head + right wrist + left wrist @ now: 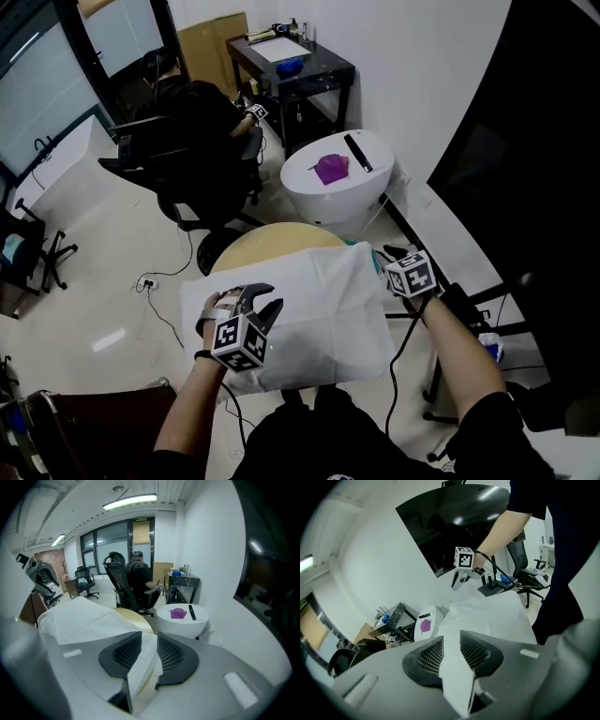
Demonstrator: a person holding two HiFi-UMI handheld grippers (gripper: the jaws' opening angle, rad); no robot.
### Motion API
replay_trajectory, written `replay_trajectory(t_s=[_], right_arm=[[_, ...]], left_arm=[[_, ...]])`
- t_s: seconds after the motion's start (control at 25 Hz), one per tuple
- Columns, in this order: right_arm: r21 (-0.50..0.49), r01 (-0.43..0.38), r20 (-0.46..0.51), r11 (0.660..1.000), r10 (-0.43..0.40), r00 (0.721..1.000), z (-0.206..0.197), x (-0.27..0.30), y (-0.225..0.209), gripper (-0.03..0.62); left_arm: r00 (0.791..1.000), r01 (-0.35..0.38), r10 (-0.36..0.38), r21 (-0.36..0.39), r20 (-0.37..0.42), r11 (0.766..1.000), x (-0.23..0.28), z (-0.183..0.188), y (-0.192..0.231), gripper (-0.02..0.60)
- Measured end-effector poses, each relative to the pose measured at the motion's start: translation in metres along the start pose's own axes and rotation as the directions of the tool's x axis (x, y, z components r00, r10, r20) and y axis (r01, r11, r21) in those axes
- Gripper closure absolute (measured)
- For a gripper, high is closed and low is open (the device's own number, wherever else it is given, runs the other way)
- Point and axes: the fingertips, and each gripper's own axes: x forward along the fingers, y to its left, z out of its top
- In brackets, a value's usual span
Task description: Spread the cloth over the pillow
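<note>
A white cloth (309,309) lies creased over a puffy pillow on the round yellowish table (272,242); the pillow itself is hidden under it. My left gripper (262,302) is at the cloth's near-left part. In the left gripper view a fold of cloth (454,667) runs between the pads of the left gripper (451,644), which is shut on it. My right gripper (384,261) is at the cloth's right edge. In the right gripper view the right gripper (149,644) has a fold of cloth (140,667) filling the gap between its pads.
Behind the table stands a white round stand (319,202) with a purple object (330,169) and a black remote (358,152). A person sits in a black office chair (202,122) at the back left. A black desk (300,70) is against the far wall; cables cross the floor.
</note>
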Motion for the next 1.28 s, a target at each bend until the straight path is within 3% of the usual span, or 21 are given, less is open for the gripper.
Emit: replay_trajectory(t_s=[0.2,0.36,0.68,0.8,0.88,0.92,1.16,1.28], right_arm=[[0.065,-0.095,-0.073,0.993,0.1,0.992,-0.019,0.038,-0.004,0.475],[0.188,-0.152,-0.1,0.97,0.173,0.98,-0.032,0.066,-0.01,0.465],[0.383,-0.248,-0.118,0.89,0.314,0.942,-0.055,0.095,-0.009,0.465],[0.457,-0.284,-0.093,0.843,0.363,0.927,-0.058,0.096,-0.004,0.474],[0.498,-0.316,-0.062,0.808,0.396,0.916,-0.057,0.093,-0.001,0.517],[0.508,-0.325,-0.049,0.798,0.404,0.913,-0.056,0.091,-0.002,0.581],[0.483,-0.336,-0.02,0.809,0.393,0.919,-0.052,0.074,-0.012,0.585],[0.439,-0.321,-0.019,0.839,0.365,0.931,-0.046,0.059,-0.019,0.585]], left_arm=[[1.0,0.012,-0.011,-0.038,0.024,0.999,0.031,0.023,0.007,0.454],[0.999,0.035,-0.033,-0.056,0.028,0.998,0.05,0.035,0.008,0.448],[0.997,0.072,-0.072,-0.062,0.002,0.995,0.072,0.038,0.0,0.448],[0.997,0.082,-0.083,-0.061,-0.007,0.995,0.077,0.037,-0.004,0.448],[0.996,0.087,-0.088,-0.058,-0.01,0.994,0.08,0.039,-0.006,0.448],[0.996,0.089,-0.09,-0.056,-0.011,0.994,0.081,0.04,-0.007,0.448],[0.995,0.102,-0.103,-0.042,-0.013,0.994,0.091,0.045,-0.011,0.448],[0.994,0.111,-0.112,-0.035,-0.008,0.993,0.094,0.05,-0.013,0.448]])
